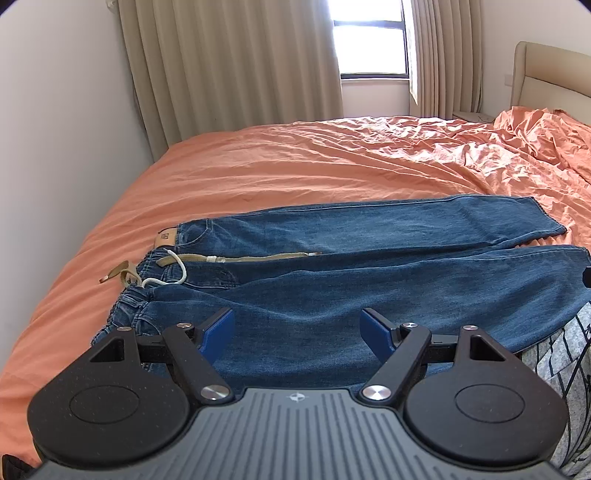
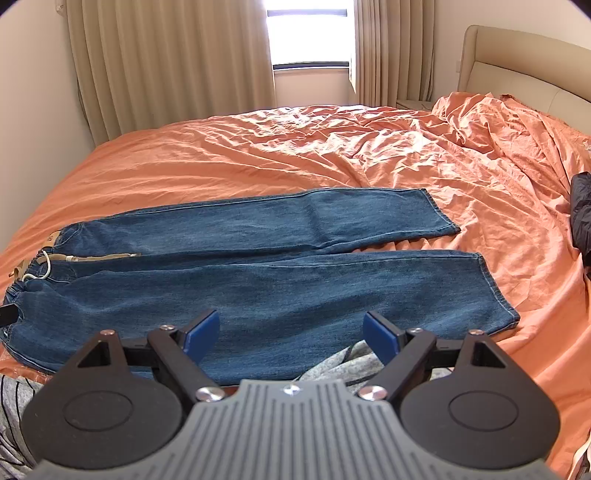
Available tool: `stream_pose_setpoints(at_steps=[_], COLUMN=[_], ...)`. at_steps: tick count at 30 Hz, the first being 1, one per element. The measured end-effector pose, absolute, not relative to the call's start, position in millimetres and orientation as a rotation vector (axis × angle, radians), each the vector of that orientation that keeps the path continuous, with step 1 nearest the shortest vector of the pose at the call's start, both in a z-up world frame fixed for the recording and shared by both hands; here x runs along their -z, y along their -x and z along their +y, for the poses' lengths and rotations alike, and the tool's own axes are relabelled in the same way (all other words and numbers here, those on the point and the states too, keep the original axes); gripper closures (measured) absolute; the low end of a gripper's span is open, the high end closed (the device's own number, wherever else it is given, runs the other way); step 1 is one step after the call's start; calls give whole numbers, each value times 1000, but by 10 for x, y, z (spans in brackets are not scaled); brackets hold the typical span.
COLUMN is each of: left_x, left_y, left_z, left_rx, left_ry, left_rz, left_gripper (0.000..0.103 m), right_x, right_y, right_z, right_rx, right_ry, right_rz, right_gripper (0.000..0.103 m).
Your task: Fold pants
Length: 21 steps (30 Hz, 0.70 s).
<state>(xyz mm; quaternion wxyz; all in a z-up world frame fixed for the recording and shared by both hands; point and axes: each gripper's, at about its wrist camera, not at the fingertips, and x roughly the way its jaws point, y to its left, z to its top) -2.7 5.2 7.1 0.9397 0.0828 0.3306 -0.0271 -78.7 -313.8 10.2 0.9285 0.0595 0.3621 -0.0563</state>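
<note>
A: Closest to the lens in both wrist views is the grey ribbed gripper body with its black round hinges. What's past it?

B: Biggest thing is the bed (image 2: 258, 155), covered by a wrinkled orange sheet (image 1: 295, 162). Beige curtains (image 1: 229, 59) hang behind it, with a bright window (image 2: 308, 33) between them, and a padded headboard (image 2: 517, 62) stands at the right.

A: And the pants?

B: The blue jeans (image 2: 295, 288) lie flat on the near part of the bed, spread lengthwise. Waistband to the left, both legs running to the right, hems apart, the far leg slightly overlapped by the near one around the middle.

A: Grippers?

B: The left gripper (image 1: 297, 328) hovers over the near leg close to the waist, its blue fingers (image 1: 221, 328) spread wide with nothing between them. The right gripper (image 2: 291, 330) hangs over the near leg farther along, fingers equally wide and empty. Neither touches the denim, as far as I can tell.

A: Smaller items?

B: A grey patterned garment (image 2: 332, 365) at the near edge, under the right gripper. A dark bundle (image 2: 580, 214) at the far right. A tan drawstring (image 1: 258, 257) trails across the waist, beside a white cord (image 1: 177, 266) and a tan waistband patch (image 1: 165, 238).
</note>
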Motion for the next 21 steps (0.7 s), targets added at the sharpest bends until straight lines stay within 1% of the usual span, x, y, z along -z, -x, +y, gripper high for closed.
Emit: stream_pose_setpoints(at_steps=[9, 13, 14, 16, 18, 19, 20, 21], left_x=[-74, -151, -173, -221, -265, -277, -281, -271], left_y=[-31, -149, -187, -272, -380, -454, -533, -626], left_z=[133, 371, 473, 697, 954, 1102, 1251, 1406], left_rx=[60, 99, 92, 79, 83, 90, 93, 95], left_ry=[-173, -161, -160, -167, -159, -143, -117, -87], left_rz=[683, 687, 686, 682, 685, 693, 706, 722], left_gripper=[13, 21, 24, 27, 32, 33, 33, 33], right_x=[-76, -59, -53, -38, -15, 5, 32, 67], right_y=[715, 638, 599, 494, 386, 313, 242, 149], right_z=[-3176, -3277, -3311, -3371, -3438, -3475, -3506, -3537], right_rx=[97, 37, 20, 10, 22, 22, 18, 15], right_ry=[-124, -152, -163, -172, -186, -193, -201, -208], right_rz=[741, 701, 695, 684, 664, 657, 660, 675], right_gripper=[22, 22, 22, 22, 22, 22, 24, 29])
